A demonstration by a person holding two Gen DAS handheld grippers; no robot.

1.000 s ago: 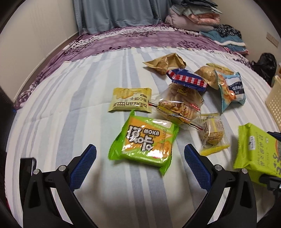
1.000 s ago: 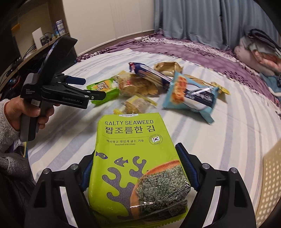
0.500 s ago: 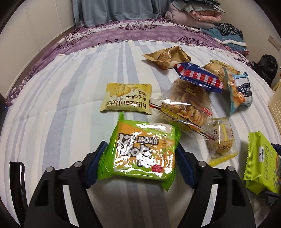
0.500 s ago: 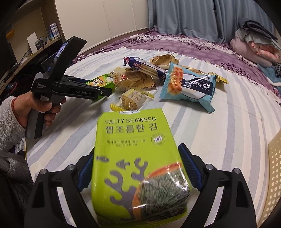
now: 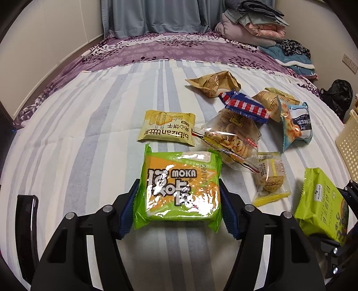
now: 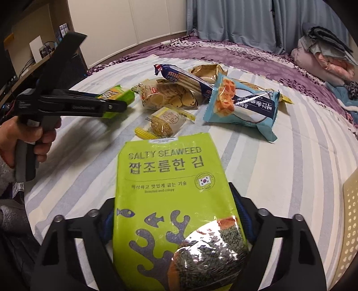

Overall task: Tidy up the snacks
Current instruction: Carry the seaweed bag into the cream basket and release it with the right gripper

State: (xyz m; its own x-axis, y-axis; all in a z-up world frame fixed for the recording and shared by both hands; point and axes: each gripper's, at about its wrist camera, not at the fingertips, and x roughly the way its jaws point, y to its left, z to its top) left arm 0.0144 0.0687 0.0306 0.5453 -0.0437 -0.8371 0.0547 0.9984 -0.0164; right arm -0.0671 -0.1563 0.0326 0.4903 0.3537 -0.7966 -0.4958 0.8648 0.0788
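Here the left claw (image 5: 177,207), its jaws having just been closing, pinches the green Moka packet (image 5: 179,187) by both side edges above the striped bed (image 5: 89,134); the right claw (image 6: 176,223), jaws likewise just closing, grips the salty seaweed pack (image 6: 174,197). Beyond the Moka packet lie the yellow biscuit packet (image 5: 167,131), touching nothing, and the clear cookie bag (image 5: 230,138); the cream basket (image 5: 349,143) stands far right of it.

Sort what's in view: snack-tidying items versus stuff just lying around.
Job: MOKA pack in left gripper; salty seaweed pack in right gripper; bibizan pack; cream perforated basket.
Lying about: folded blankets; black bag; curtain.
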